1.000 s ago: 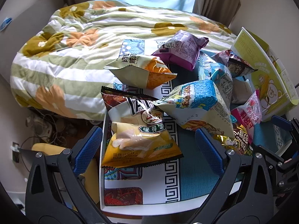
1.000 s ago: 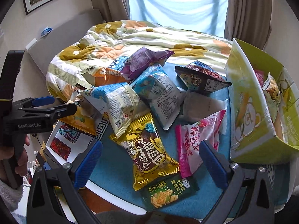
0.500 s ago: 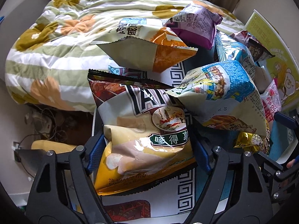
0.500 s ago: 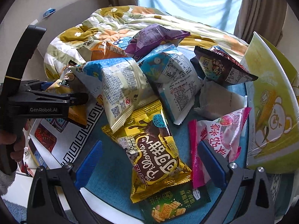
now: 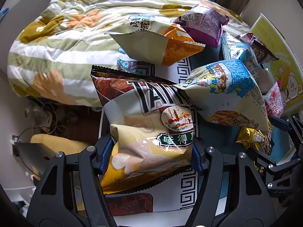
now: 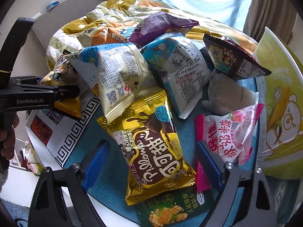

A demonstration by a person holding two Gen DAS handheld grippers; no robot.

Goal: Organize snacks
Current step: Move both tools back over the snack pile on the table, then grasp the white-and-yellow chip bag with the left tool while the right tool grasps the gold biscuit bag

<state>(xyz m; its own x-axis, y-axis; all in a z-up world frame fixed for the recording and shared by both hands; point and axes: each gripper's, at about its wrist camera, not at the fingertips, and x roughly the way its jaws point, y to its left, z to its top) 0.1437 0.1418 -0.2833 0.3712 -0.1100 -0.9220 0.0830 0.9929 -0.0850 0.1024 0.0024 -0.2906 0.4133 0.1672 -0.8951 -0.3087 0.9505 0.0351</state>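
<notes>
Chip bag [image 5: 149, 132] lies lengthwise between closing left tongs [image 5: 151, 157]

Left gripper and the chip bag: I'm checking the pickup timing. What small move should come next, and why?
Probably finish closing, then lift. The left gripper has the yellow chip bag between its blue pads, which crease both edges, and its jaws are closing. The blue-and-white snack bag overlaps its top corner, so lift gently.

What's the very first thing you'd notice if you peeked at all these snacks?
A heap of bright snack bags crowds the blue table. Nearest the left gripper, its closing jaws squeeze the yellow chip bag; the gold chocolate bag lies between the right gripper's closing jaws, untouched. A yellow-green box stands at the right.
</notes>
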